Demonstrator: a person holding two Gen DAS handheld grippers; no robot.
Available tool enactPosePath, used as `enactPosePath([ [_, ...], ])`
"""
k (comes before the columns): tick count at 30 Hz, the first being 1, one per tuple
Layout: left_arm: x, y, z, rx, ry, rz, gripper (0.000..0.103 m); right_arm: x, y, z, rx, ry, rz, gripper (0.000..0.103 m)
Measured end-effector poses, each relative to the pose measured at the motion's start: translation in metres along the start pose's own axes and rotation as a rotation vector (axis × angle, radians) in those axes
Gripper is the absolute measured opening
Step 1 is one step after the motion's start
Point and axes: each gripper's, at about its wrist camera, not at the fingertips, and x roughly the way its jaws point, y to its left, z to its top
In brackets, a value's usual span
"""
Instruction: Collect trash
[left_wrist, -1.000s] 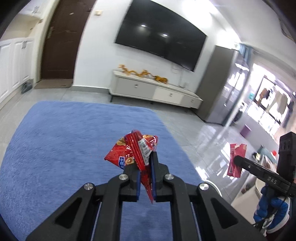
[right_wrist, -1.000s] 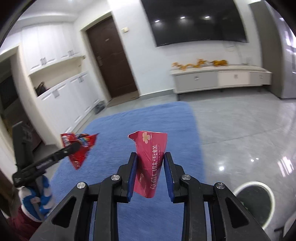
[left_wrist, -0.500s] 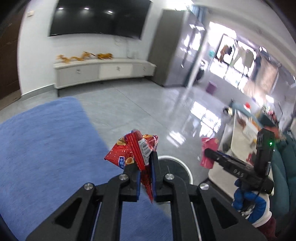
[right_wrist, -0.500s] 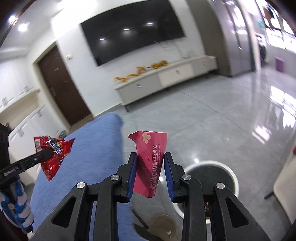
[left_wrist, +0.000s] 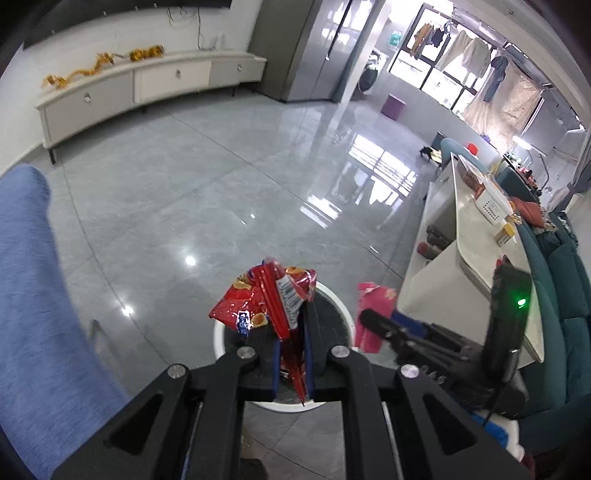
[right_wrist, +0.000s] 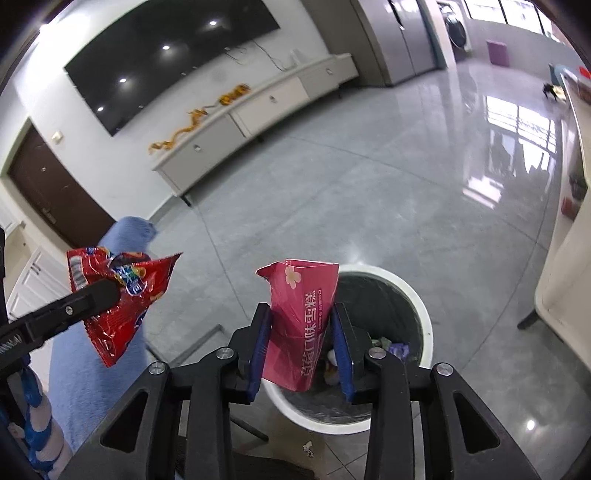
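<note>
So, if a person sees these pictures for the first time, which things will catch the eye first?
Probably the two bright wrappers: a crumpled red snack wrapper clamped in the left gripper, and a pink packet between the fingers of the right gripper, whose jaws have just been opening. Both hang over the white-rimmed trash bin on the glossy grey floor.
</note>
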Motion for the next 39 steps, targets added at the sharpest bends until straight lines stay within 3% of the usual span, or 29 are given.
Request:
enactPosePath([
  [2,0.012,0.004,0.002,-0.012,0.023,-0.032,0.016,0.012,-0.010,-0.001,0.021,0.024,-0.024,0.038],
  [5,0.026,0.009,0.004,-0.042,0.044,-0.060,0.055,0.026,-0.024,-0.003,0.041,0.048,-0.050,0.042],
  [6,0.028,0.010,0.004,-0.042,0.042,-0.064,0.057,0.030,-0.027,-0.004,0.045,0.055,-0.060,0.043],
  [14,0.028,0.016,0.000,-0.049,0.056,-0.038,0.057,0.038,-0.039,-0.011,0.080,0.077,-0.091,0.047],
  [20,-0.001,0.024,-0.009,-0.042,-0.003,0.078,0.057,0.025,-0.023,-0.007,0.071,0.051,-0.095,0.048],
  [28,-0.077,0.057,-0.036,-0.070,-0.142,0.291,0.061,-0.009,0.061,-0.003,-0.093,-0.027,-0.023,0.054],
  [39,-0.189,0.127,-0.086,-0.227,-0.300,0.518,0.067,-0.051,0.180,-0.025,-0.336,-0.097,0.077,0.062],
])
